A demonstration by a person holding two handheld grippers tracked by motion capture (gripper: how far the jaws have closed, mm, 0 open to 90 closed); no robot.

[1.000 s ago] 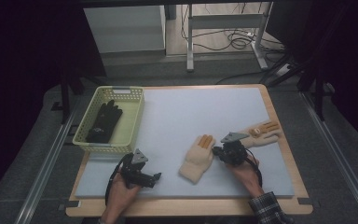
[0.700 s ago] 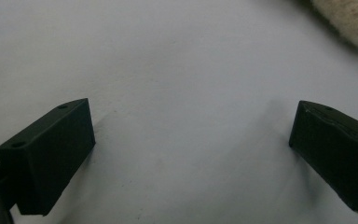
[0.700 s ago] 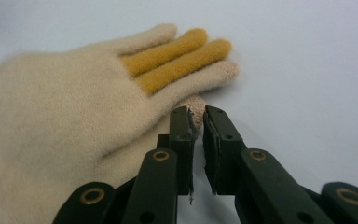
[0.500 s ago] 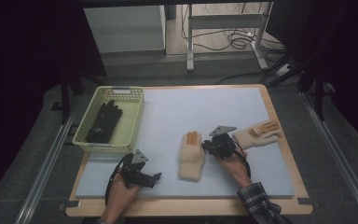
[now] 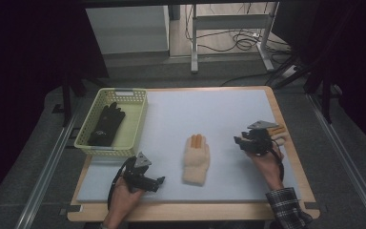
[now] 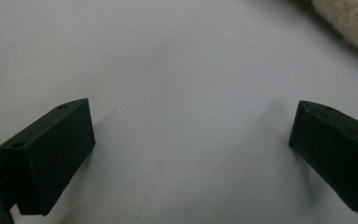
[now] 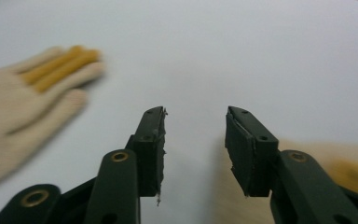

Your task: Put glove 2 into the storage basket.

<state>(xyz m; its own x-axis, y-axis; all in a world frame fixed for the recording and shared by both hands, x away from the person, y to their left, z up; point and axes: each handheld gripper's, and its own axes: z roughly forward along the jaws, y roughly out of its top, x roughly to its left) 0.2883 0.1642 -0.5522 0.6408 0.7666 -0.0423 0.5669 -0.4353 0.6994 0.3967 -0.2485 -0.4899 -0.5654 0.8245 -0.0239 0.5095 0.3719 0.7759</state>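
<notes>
A cream knitted glove with orange fingertips lies flat in the middle of the pale mat, fingers pointing away from me. It also shows at the left of the right gripper view, glove. My right gripper hovers to its right, apart from it, open with nothing between the jaws. A second cream and orange glove lies partly hidden under that gripper, glove. My left gripper rests near the front edge, jaws wide open over bare mat, with the glove's cuff just beyond.
A yellow plastic basket stands at the mat's left edge with a black glove inside. The wooden table rim frames the mat. Table legs and cables sit on the floor behind.
The middle glove has shifted slightly left and straightened. My right gripper went left to it, then drew back to the right, off it. The left gripper has not moved.
</notes>
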